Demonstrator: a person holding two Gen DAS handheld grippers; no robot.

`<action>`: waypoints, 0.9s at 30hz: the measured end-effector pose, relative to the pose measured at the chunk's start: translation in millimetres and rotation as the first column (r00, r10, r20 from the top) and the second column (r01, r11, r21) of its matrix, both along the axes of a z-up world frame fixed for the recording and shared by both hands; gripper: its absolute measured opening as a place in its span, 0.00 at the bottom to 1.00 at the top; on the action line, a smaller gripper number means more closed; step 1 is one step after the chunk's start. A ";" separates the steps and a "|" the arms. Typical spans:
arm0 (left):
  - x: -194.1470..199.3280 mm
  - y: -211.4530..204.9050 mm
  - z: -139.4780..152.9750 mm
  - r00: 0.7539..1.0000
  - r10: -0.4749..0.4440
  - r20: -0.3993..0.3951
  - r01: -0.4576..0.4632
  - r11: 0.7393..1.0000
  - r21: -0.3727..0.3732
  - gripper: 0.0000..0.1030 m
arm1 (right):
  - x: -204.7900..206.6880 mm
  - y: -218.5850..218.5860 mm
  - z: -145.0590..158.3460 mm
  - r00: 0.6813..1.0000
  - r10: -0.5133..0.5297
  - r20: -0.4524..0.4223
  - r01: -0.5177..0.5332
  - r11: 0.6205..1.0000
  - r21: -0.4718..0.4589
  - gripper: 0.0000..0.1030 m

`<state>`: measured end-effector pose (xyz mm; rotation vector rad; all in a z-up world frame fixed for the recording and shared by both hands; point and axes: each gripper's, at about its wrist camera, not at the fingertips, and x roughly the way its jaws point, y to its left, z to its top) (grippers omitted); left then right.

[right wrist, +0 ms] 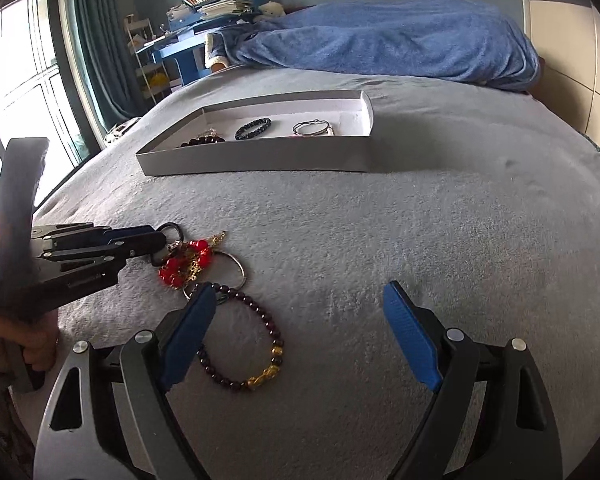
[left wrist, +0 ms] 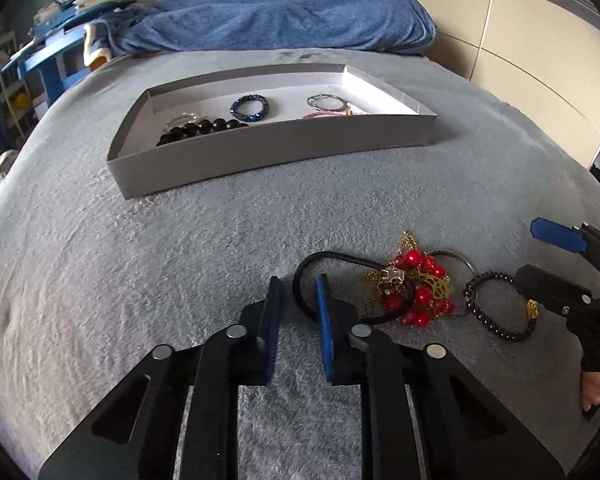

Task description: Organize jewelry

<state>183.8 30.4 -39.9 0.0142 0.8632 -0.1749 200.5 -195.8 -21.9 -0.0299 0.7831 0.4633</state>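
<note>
Grey bedding (left wrist: pixel 180 264) is spread under a shallow box (left wrist: pixel 260 152) where bracelets are laid. Nearer, a jewelry pile (left wrist: pixel 412 292) is heaped. The left gripper (left wrist: pixel 298 300) is held low, its fingers narrowed around a black hair tie (left wrist: pixel 324 258). The right gripper (right wrist: pixel 300 308) is held level and spread wide, a dark bead bracelet (right wrist: pixel 252 340) lying just beside its left finger.

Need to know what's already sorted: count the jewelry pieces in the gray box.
5 visible: black bead bracelet front-left, clear one behind it, blue bracelet center, silver bangle right, pink piece beside it. The front wall may hide more.
</note>
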 end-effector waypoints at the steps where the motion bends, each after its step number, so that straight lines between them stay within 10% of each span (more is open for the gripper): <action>1: -0.5 1.2 0.4 1.000 0.008 0.002 -0.008 1.000 0.000 0.14 | 1.3 -0.7 -1.0 1.000 -0.004 -0.008 0.004 1.000 0.002 0.82; 21: -12.9 46.1 3.2 0.980 0.197 -0.018 -0.197 0.978 -0.061 0.10 | -3.9 26.2 8.5 0.996 0.082 0.041 -0.082 0.997 -0.009 0.81; 27: -13.7 48.6 1.5 0.980 0.197 -0.018 -0.198 0.977 -0.077 0.18 | -3.8 64.5 6.5 0.984 0.174 0.036 -0.171 0.983 -0.073 0.58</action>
